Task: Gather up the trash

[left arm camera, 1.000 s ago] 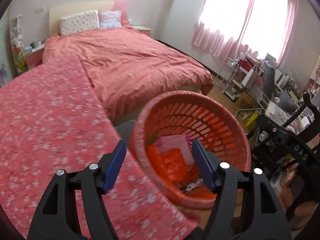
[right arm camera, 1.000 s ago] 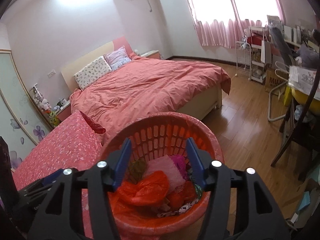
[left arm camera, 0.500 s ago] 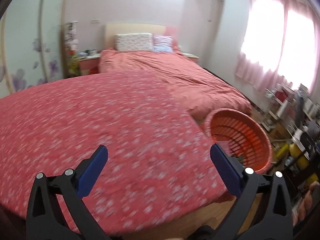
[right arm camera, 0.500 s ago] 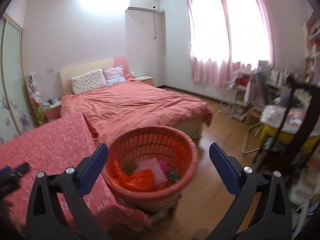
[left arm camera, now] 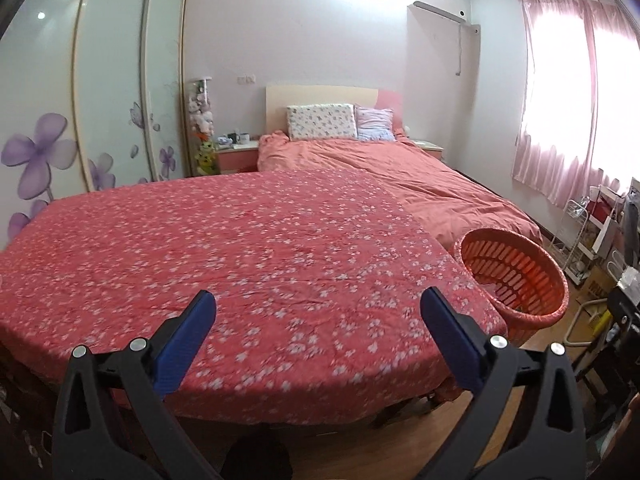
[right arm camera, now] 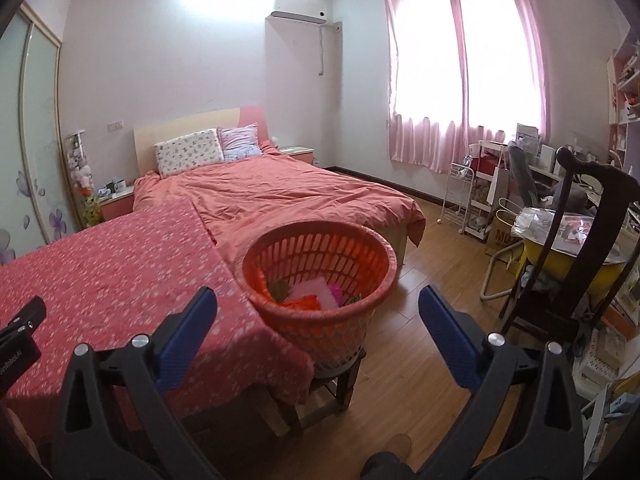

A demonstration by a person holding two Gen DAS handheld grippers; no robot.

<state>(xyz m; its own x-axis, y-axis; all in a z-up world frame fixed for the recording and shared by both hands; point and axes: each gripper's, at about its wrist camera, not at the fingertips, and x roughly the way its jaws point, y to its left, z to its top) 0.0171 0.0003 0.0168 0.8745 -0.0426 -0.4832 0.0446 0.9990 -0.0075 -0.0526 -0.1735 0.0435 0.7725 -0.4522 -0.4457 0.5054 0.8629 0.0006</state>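
Orange slotted basket (right arm camera: 316, 268), crumpled pink and orange trash (right arm camera: 310, 294) inside, both grippers' fingers (right arm camera: 188, 332) spread, empty

Setting: a bedroom in a private home. Indicators:

- A double bed with a salmon-pink duvet (right arm camera: 280, 196), a pale wooden headboard (right arm camera: 184, 132) and two patterned pillows (right arm camera: 190, 152).
- A sliding wardrobe with frosted glass doors printed with purple flowers (left arm camera: 100, 120).
- A pink bedside cabinet (left arm camera: 236, 156) carrying mugs, with a column of soft toys (left arm camera: 202, 128) beside it.
- Sheer pink curtains (right arm camera: 460, 72) across a bright window, and a white wall-mounted air conditioner (right arm camera: 300, 10).
- Wood-plank flooring (right arm camera: 416, 320), a white wire trolley (right arm camera: 460, 196), and a cluttered desk area with wall shelves (right arm camera: 624, 80).
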